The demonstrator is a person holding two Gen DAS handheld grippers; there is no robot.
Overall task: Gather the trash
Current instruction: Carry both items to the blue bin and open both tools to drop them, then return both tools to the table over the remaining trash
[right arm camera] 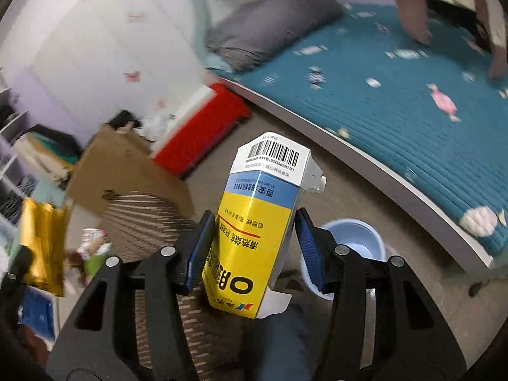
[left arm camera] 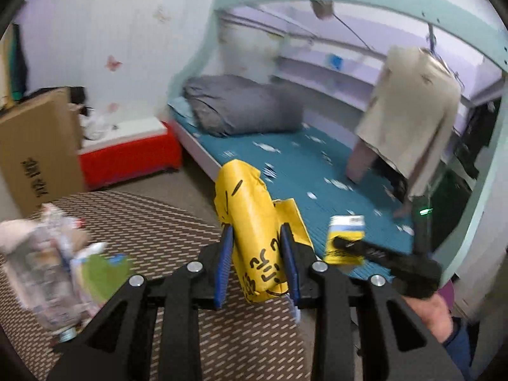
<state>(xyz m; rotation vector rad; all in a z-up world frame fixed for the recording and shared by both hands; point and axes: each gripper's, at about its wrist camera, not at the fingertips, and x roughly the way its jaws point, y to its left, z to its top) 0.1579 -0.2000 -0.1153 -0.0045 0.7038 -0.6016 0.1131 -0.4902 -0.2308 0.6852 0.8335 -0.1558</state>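
Observation:
My left gripper (left arm camera: 257, 236) is shut on a crumpled yellow wrapper (left arm camera: 250, 219) with black marks, held up above a round woven table. My right gripper (right arm camera: 254, 225) is shut on a yellow, blue and white medicine box (right arm camera: 257, 222) with a barcode on its end flap. In the left wrist view the same box (left arm camera: 346, 238) shows at the right in the other gripper's black fingers. In the right wrist view the yellow wrapper (right arm camera: 43, 247) shows blurred at the far left. A pile of trash (left arm camera: 54, 260), with a clear plastic bottle and green and white wrappers, lies on the table at the left.
The round brown woven table (left arm camera: 152, 231) is below the left gripper. A light blue bucket (right arm camera: 352, 241) stands on the floor under the right gripper. A bed with a teal mat (right arm camera: 397, 89) and grey pillow (left arm camera: 241, 104) lies behind. A cardboard box (left arm camera: 38, 146) and a red box (left arm camera: 130, 155) stand at the left.

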